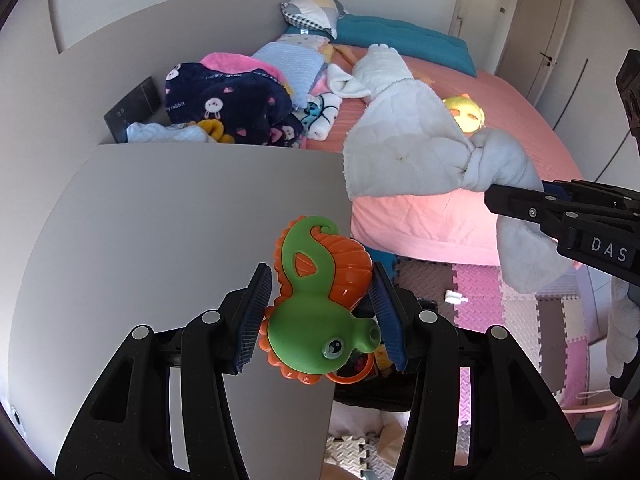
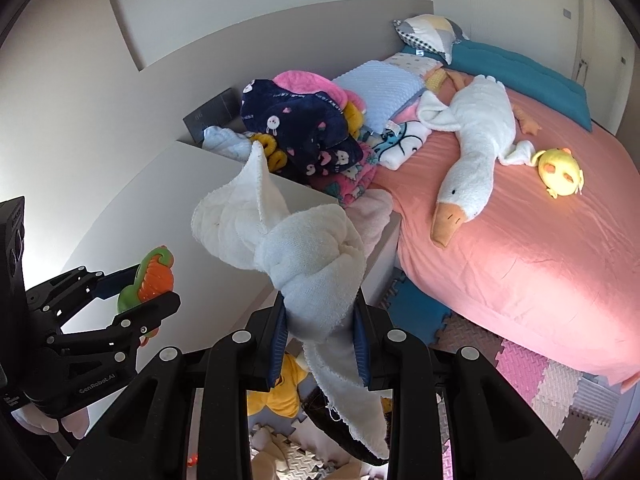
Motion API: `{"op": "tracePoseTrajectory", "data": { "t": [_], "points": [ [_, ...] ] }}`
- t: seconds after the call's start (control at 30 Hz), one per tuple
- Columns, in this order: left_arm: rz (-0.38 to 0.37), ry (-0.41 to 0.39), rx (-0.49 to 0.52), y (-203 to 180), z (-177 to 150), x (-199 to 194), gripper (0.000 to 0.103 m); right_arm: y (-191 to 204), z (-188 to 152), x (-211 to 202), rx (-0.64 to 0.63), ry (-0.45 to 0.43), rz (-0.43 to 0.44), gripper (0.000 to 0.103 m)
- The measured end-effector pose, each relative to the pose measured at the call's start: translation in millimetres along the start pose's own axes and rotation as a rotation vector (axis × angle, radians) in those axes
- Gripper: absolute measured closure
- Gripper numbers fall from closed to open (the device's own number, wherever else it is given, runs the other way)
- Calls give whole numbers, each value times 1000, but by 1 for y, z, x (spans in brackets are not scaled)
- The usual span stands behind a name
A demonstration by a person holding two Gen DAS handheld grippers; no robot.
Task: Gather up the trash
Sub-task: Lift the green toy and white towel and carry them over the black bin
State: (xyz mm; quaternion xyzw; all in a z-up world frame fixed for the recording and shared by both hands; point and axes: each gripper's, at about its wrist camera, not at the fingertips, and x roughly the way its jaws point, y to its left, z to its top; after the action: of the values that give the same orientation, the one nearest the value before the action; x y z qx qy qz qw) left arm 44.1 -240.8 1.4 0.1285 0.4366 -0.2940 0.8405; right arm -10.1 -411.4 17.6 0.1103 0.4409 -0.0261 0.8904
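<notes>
— Two grippers, what does each hold?

— Your left gripper (image 1: pixel 320 308) pinches a smooth, curly green and orange plastic seahorse toy (image 1: pixel 320 304) between ribbed blue pads, jaws part-way apart, at six o'clock in its view. Your right gripper (image 2: pixel 320 344) is clamped narrowly on a knotted white terry cloth (image 2: pixel 304 248).

— And beyond?

— At two o'clock, a pink bed (image 2: pixel 520 248) bears a plush goose (image 2: pixel 476 152).

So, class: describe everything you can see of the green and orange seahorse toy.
The seahorse toy looks like moulded plastic or rubber: a smooth green body with a curled tail, round snout and one painted eye, backed by ribbed orange fins and an orange ring below. It is held in the air, tail up, clamped between the blue pads of the left hand-held gripper, beside a beige panel.
</notes>
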Motion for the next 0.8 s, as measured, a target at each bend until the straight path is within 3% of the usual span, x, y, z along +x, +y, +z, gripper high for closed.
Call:
{"op": "tracePoseTrajectory", "data": {
  "t": [0.8],
  "points": [
    [-117,-9,146,-78,16,9,53,-65,-37,-50,162,-52,-108,73]
  ]
}}
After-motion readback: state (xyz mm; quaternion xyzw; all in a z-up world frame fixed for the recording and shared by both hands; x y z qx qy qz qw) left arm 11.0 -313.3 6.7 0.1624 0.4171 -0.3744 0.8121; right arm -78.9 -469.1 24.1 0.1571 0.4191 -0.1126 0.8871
